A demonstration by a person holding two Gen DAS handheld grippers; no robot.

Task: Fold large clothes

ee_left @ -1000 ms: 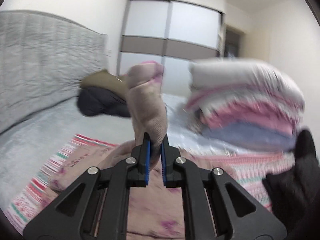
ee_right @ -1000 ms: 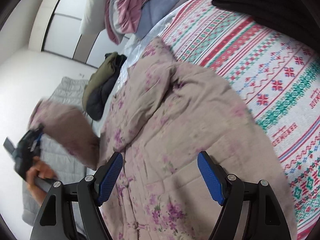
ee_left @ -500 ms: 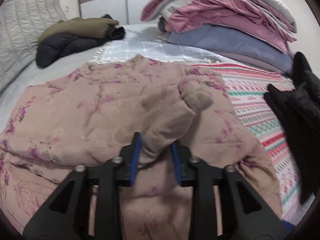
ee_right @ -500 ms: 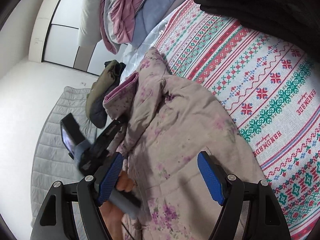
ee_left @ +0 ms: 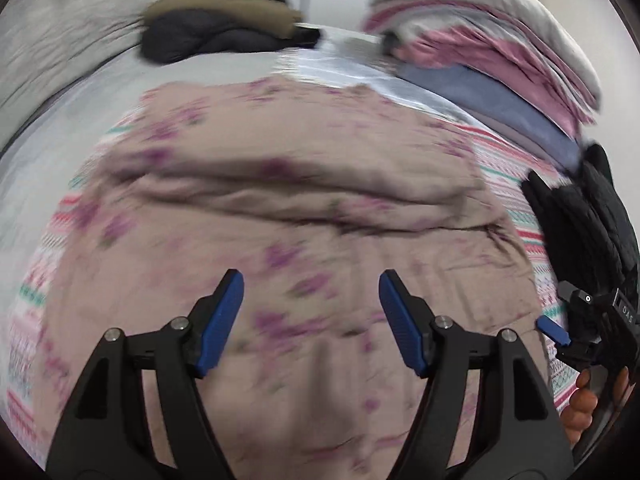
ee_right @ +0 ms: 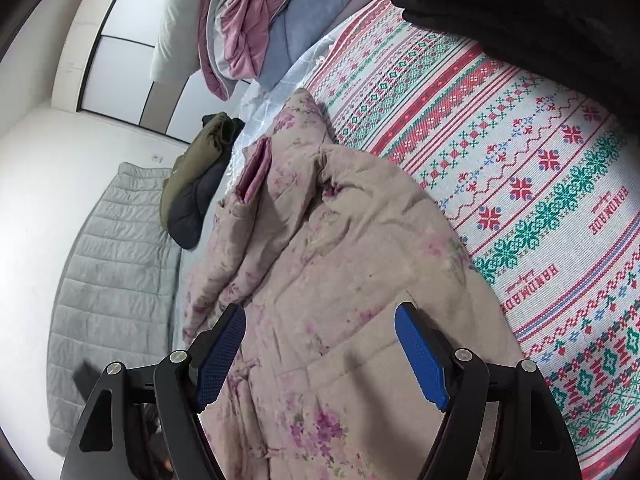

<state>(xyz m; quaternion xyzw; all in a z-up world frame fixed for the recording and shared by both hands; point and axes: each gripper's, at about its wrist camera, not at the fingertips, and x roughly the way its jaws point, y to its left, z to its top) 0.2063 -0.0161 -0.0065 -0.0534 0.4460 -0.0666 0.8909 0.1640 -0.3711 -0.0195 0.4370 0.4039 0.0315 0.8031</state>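
— So, where does the garment lie?

— On the bed. A padded pink floral jacket (ee_left: 304,208) is spread flat over a patterned blanket (ee_right: 520,184) with red, green and white bands. In the left wrist view a long fold runs from left to right across its middle, though that view is blurred, so finer detail is hard to read. In the right wrist view a sleeve (ee_right: 248,216) lies folded in across the body, its pink-lined cuff pointing toward the far end.

— And the grippers?

— The left gripper (ee_left: 310,320) hangs over the near part of the jacket, blue pads wide apart, nothing between them. The right gripper (ee_right: 320,356) is the same: jaws spread, empty, above the jacket's near right portion. It also shows at the right edge of the left wrist view (only one blue pad and the black body are visible there), held in the person's right hand (ee_left: 584,404).

— What else is on the bed?

— At the far right, a stack of folded bedding (ee_left: 492,56) in white, pink and blue. At the far left, an olive and dark jacket (ee_left: 216,28) in a heap, well apart from the floral one. On the right, beside the blanket's edge, black clothing (ee_left: 584,224). A grey quilted headboard (ee_right: 112,264) stands on the left.
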